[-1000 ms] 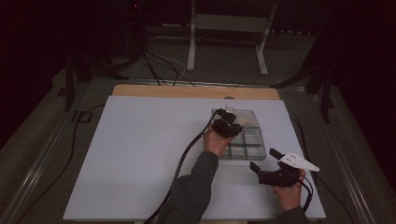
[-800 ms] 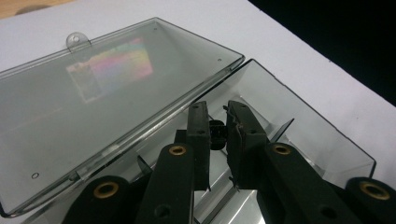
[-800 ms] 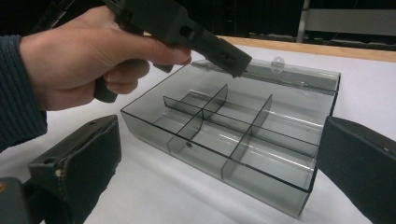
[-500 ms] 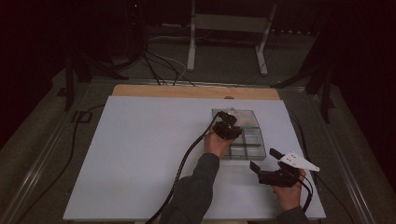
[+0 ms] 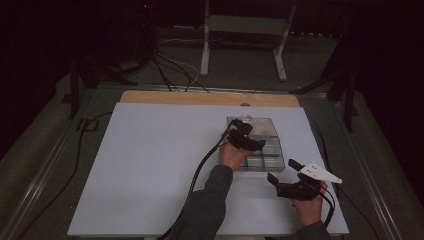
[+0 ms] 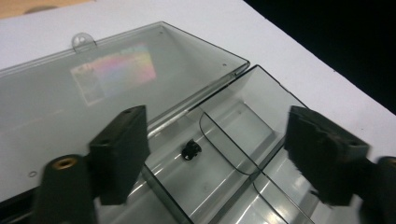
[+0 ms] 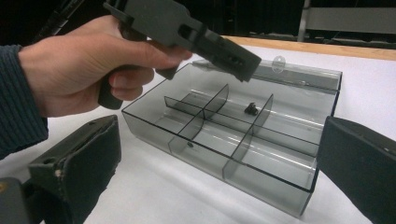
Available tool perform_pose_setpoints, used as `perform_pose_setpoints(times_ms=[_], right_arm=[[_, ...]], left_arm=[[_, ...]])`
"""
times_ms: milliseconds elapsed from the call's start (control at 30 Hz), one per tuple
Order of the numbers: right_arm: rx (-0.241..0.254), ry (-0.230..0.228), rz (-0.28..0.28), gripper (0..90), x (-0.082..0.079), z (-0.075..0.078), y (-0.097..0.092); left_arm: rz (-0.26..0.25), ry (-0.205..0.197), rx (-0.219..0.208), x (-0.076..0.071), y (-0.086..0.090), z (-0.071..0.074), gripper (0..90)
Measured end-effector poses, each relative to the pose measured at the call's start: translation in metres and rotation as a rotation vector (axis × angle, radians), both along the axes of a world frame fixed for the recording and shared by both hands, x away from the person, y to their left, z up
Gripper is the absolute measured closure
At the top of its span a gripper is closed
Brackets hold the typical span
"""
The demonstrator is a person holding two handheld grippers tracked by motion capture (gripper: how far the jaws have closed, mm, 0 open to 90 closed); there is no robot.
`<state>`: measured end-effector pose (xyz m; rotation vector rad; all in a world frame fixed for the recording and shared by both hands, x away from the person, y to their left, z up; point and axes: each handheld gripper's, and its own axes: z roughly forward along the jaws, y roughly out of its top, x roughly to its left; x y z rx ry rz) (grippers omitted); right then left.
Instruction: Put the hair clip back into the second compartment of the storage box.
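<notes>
A clear smoky plastic box [image 5: 274, 159] with several compartments lies open on the white table, its lid [image 5: 257, 126] folded back flat. A small black part [image 6: 191, 150] rests on the floor of a compartment near the hinge, also visible in the right gripper view as the same part [image 7: 251, 108]. My left gripper [image 6: 215, 119] hovers over that compartment; its jaws have just been opening and nothing is between them. From the right gripper view it [image 7: 236, 60] points down at the box. My right gripper [image 5: 282, 171] stands open in front of the box [image 7: 210, 182], apart from it.
The white tabletop [image 5: 150, 165] stretches wide to the left of the box. A wooden strip [image 5: 200, 97] runs along the far edge. Cables [image 5: 200, 170] trail from the left gripper toward the near edge. A metal stand [image 5: 240, 45] is on the floor beyond the table.
Neither hand has shifted in the high view. The spread of the left jaws is too small there to compare.
</notes>
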<state>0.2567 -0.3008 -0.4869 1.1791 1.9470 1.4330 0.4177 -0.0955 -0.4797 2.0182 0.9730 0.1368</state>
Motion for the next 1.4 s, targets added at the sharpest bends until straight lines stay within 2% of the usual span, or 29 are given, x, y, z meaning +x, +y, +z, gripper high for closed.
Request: perform_pose_setpoints(times_ms=[267,467,733,833,933,1033,1167,1400], right_arm=[[0.0,0.001,0.0,0.1,0.0,0.0,0.001],[-0.003,0.001,0.002,0.1,0.0,0.0,0.001],[-0.002,0.003,0.008,0.1,-0.001,0.0,0.004],[-0.002,0.003,0.012,0.1,-0.001,0.0,0.005],[-0.004,0.0,0.018,0.1,-0.002,0.001,0.006],[-0.003,0.003,0.022,0.1,-0.003,0.001,0.008],[0.0,0.002,0.028,0.1,-0.003,0.001,0.01],[-0.003,0.001,0.034,0.1,-0.004,0.001,0.013]], left_arm=[[0.013,-0.009,-0.008,0.001,0.014,0.007,1.8],[0.024,-0.021,-0.005,-0.001,0.027,0.015,0.6],[0.043,-0.058,0.035,-0.008,0.049,0.027,0.6],[0.049,-0.074,0.045,-0.011,0.061,0.032,0.6],[0.048,-0.085,0.082,-0.013,0.077,0.036,0.6],[0.065,-0.086,0.074,-0.017,0.095,0.04,0.6],[0.097,-0.091,0.043,-0.023,0.12,0.044,0.6],[0.109,-0.126,0.033,-0.037,0.158,0.051,0.6]])
